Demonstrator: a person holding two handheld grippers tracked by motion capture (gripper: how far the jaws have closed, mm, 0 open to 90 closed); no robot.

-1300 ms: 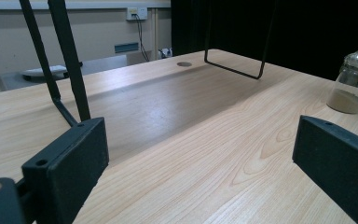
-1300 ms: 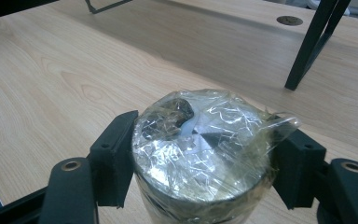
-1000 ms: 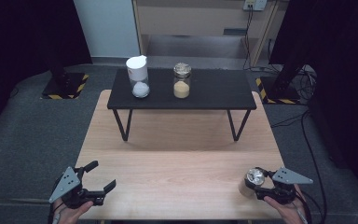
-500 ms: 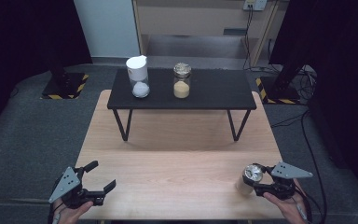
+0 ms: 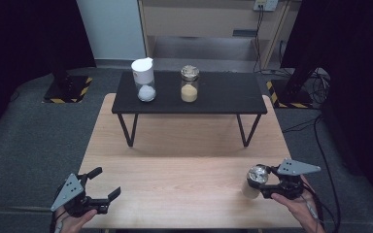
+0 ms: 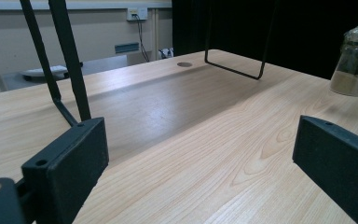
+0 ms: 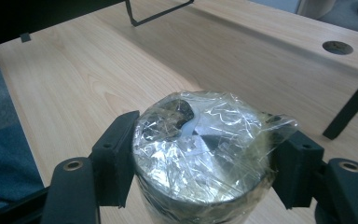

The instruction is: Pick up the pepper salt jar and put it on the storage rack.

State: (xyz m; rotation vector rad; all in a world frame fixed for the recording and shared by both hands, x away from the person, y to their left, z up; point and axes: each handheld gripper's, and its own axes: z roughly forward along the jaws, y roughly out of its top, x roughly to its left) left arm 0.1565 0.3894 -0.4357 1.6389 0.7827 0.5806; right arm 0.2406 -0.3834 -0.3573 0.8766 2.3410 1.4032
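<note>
My right gripper is shut on a small glass jar near the front right corner of the wooden table. In the right gripper view its jaws press both sides of the jar, just under a crinkled plastic-film cover, and the jar is held a little above the tabletop. That jar has tan powder in its bottom, seen in the left gripper view. My left gripper is at the front left corner, open, with nothing between its jaws.
A low black table on thin metal legs stands across the far half of the wooden table. On it are a white-lidded jar of white powder and a jar of yellow powder. Grey floor surrounds the table.
My right gripper has risen with the jar and drifted slightly left. The left gripper has stayed where it was.
</note>
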